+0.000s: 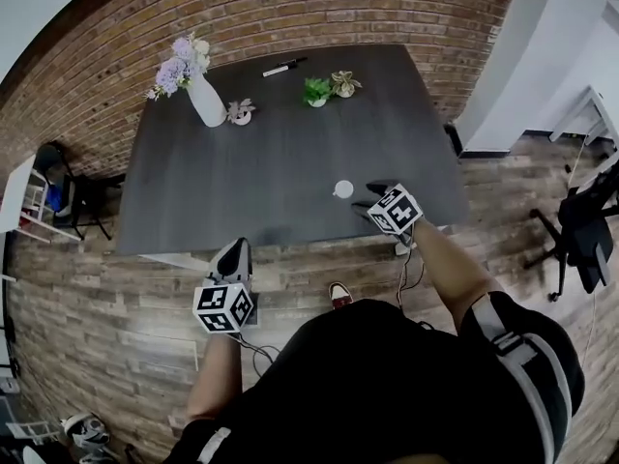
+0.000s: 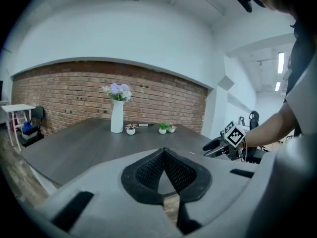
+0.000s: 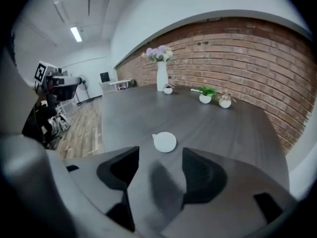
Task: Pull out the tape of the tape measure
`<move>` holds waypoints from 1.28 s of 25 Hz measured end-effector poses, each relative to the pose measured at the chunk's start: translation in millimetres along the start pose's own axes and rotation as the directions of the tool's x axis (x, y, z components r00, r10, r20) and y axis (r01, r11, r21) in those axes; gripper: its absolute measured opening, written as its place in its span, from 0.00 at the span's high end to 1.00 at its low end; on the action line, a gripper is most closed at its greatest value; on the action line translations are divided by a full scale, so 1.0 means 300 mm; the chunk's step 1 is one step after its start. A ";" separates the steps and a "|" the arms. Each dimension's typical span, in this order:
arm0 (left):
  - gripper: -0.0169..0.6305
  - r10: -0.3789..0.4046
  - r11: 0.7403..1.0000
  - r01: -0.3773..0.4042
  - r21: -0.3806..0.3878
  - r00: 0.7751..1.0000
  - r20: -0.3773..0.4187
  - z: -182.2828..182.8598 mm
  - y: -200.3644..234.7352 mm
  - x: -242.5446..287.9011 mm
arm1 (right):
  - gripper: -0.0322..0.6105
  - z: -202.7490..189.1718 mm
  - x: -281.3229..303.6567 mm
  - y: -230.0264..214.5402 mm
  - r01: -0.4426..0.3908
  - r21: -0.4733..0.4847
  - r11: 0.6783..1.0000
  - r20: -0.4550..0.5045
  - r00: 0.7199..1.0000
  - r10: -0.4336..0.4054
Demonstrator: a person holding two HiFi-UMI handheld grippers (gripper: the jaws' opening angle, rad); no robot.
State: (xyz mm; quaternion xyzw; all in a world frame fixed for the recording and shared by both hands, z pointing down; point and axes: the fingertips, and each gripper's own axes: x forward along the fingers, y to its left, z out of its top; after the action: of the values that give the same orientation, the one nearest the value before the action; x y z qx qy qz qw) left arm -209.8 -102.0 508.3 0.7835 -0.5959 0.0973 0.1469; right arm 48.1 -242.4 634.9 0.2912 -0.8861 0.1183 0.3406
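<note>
A small round white tape measure (image 1: 343, 189) lies on the dark table (image 1: 271, 162) near its front right. In the right gripper view the tape measure (image 3: 164, 142) sits just ahead of the jaws, its little tab pointing left. My right gripper (image 1: 372, 201) is just right of it and stands open (image 3: 159, 170), with only bare tabletop between the fingers. My left gripper (image 1: 235, 254) hovers at the table's front edge, well left of the tape measure. Its pads meet at the tip (image 2: 164, 155), shut on nothing.
At the back of the table stand a white vase of flowers (image 1: 203, 100), three small potted plants (image 1: 316, 91) and a black marker (image 1: 283, 67). A dark chair (image 1: 73, 196) stands off the left side and an office chair (image 1: 580, 225) to the right.
</note>
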 end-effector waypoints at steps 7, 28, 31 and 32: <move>0.96 0.030 1.000 -0.029 0.007 0.998 -0.059 -0.013 -0.010 0.092 | 0.52 0.017 0.163 -0.024 -0.155 -0.147 0.977 -0.139 0.981 0.134; 0.96 -0.300 0.897 0.262 0.357 0.952 0.055 0.353 -0.295 0.458 | 0.62 0.595 -0.186 0.016 -0.145 -0.074 0.987 0.365 0.917 0.163; 0.94 -0.380 0.852 0.313 0.420 0.921 0.086 0.441 -0.384 0.483 | 0.62 0.658 -0.266 0.032 -0.130 -0.101 0.986 0.411 0.897 0.161; 0.88 -0.402 0.838 0.328 0.436 0.912 0.087 0.460 -0.404 0.492 | 0.63 0.672 -0.284 0.035 -0.129 -0.111 0.985 0.420 0.893 0.164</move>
State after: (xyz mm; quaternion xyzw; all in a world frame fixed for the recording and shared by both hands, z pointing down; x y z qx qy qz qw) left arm -56.2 -253.5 413.2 0.9013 -0.4117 0.1214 -0.0584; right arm -15.0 -279.3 428.3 0.2285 -0.9626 0.0415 0.1397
